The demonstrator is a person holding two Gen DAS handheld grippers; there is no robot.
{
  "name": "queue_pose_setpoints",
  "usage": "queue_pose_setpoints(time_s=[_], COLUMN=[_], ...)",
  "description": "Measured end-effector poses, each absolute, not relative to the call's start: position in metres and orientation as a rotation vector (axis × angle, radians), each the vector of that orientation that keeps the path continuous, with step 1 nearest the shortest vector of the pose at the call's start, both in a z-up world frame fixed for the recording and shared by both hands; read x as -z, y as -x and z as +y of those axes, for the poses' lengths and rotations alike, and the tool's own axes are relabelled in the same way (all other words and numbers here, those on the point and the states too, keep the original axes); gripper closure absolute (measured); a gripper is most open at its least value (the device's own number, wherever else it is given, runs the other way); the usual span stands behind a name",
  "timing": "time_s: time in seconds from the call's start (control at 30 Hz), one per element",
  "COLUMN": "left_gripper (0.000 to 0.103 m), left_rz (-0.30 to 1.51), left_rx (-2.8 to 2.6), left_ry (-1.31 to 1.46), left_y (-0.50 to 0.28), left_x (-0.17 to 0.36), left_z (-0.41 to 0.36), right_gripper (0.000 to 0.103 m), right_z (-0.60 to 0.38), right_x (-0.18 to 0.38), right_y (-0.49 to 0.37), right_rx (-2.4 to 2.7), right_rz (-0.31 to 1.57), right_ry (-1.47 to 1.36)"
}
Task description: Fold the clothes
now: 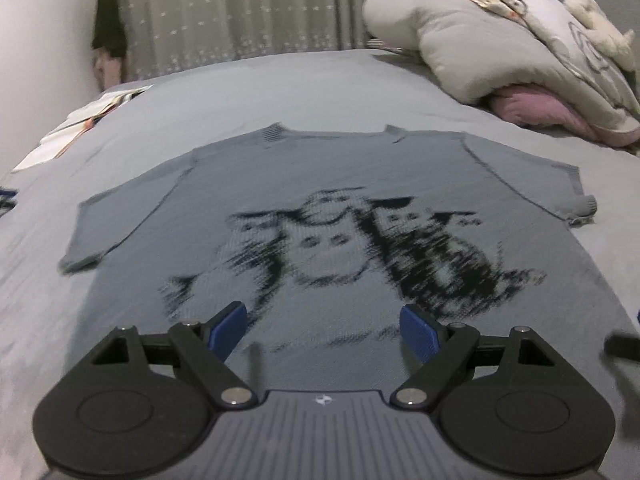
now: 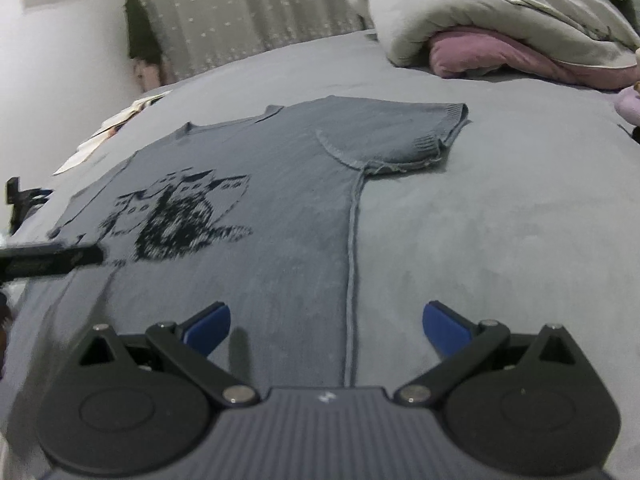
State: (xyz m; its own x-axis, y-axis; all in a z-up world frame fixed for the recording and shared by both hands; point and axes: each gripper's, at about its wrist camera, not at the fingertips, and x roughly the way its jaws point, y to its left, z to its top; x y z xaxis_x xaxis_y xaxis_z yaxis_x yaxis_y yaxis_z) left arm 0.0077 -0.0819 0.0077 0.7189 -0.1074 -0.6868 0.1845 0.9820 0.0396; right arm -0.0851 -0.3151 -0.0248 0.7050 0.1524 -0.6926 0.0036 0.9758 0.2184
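Sweater flat on bed, collar away, hem nearest.

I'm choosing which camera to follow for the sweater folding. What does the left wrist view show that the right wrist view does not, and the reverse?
Only the left wrist view shows the whole sweater front-on with both short sleeves spread flat, and the left claw open above its lower part.

Only the right wrist view shows the sweater's side seam running up to the near sleeve, and the right claw open over that seam with nothing between its pads.

Both show the grey bed, the pile of bedding and the curtain behind.
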Motion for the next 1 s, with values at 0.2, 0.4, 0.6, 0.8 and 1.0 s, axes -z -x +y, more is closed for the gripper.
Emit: queue_pose_setpoints(time_s=[0.2,0.4,0.6,0.8,1.0], left_gripper=[0.020,0.020,0.020,0.020,0.020], left_rz=[0.722,0.635,0.573,0.540,0.534], left_rx=[0.261,0.415,0.526,0.639,0.727], left_ry=[-0.164,-0.306,-0.354,-0.397,-0.420], left_y=[-0.031,-0.044,-0.058,-0.068,-0.069], left_x=[-0.003,0.009,0.012,0.011,0.015], left_z=[-0.125,-0.174,-0.224,-0.267,-0.292], right_gripper=[0.000,0.000,0.006,0.016,0.021], right_z=[-0.319,-0.343,-0.352,-0.357,-0.358], right_x=[0.021,0.022,0.022,0.021,0.022], right_y=[0.095,0.093,0.092,0.089,0.087], right_rx=[-0.145,-0.206,-0.239,-0.274,-0.284], right_rz=[0.795,0.785,0.783,0.802,0.809], right_ry=[-0.233,-0.383,-0.421,-0.437,-0.459])
